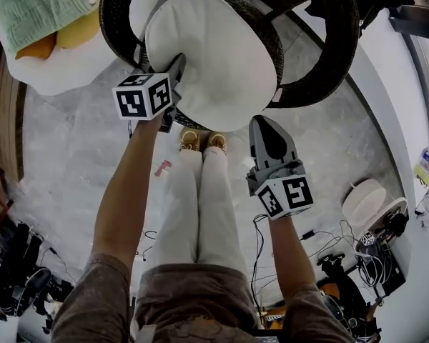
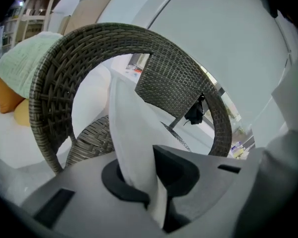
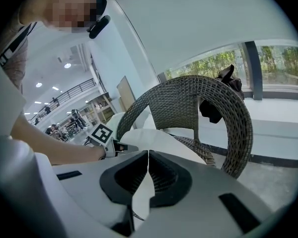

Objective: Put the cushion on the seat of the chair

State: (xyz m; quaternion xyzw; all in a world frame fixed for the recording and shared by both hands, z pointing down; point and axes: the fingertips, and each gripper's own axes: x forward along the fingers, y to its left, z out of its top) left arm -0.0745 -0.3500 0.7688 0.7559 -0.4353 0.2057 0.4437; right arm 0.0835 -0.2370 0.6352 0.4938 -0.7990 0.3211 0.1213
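Note:
A round white cushion (image 1: 214, 56) hangs tilted over the front of a dark wicker tub chair (image 1: 336, 56). My left gripper (image 1: 177, 68) is shut on the cushion's left edge; in the left gripper view the white fabric (image 2: 134, 138) stands up between the jaws (image 2: 150, 182), with the chair's curved back (image 2: 179, 78) behind it. My right gripper (image 1: 261, 121) is at the cushion's near right edge. In the right gripper view its jaws (image 3: 148, 157) meet at the tips with white fabric in the gap, and the cushion (image 3: 154, 138) stretches toward the left gripper (image 3: 111, 145). The cushion hides most of the seat.
A white seat with a green blanket (image 1: 36, 9) and orange pillows sits at the far left. The person's legs (image 1: 200, 206) stand just in front of the chair. Cables and gear (image 1: 357, 263) lie on the floor at right, and a small pink item (image 1: 162, 167) at left.

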